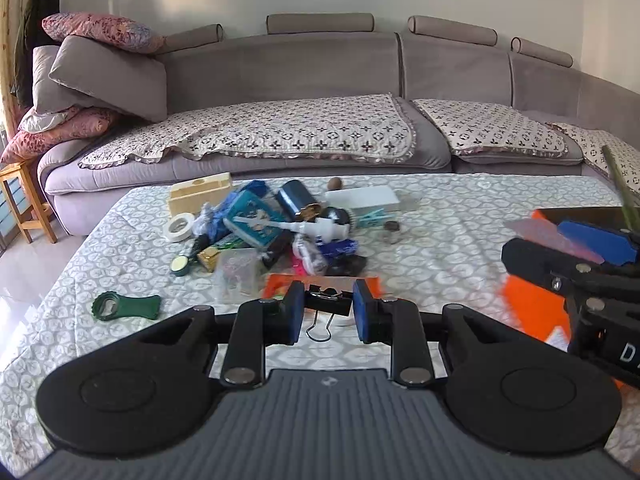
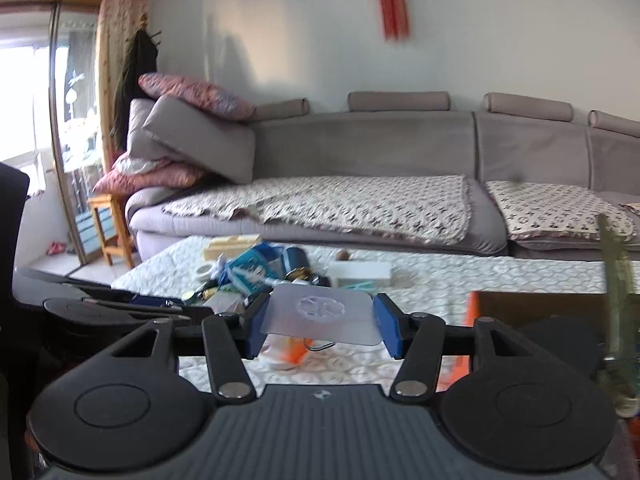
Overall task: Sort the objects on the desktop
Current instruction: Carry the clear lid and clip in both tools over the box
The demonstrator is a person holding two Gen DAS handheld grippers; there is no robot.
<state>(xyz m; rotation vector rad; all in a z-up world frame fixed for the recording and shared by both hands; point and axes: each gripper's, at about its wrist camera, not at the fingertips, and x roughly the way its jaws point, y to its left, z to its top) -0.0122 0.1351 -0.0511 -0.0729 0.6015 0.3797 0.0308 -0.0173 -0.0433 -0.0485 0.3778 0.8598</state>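
Binder clip (image 1: 325, 303) pinched in left claw (image 1: 325, 312), raised above table (image 1: 440, 240).

White letter "D" on right tool (image 1: 580, 240) body

Black grippers (image 1: 325, 312), blue-padded jaws, silver screws

Black binder clip (image 1: 325, 303), blue gripper pads (image 1: 362, 305), frosted clear sheet (image 2: 322, 313), green bottle opener (image 1: 126, 306), orange box (image 1: 532, 307), white leaf-patterned tablecloth (image 1: 460, 240), grey sofa (image 1: 304, 68), red wall tassel (image 2: 394, 8)
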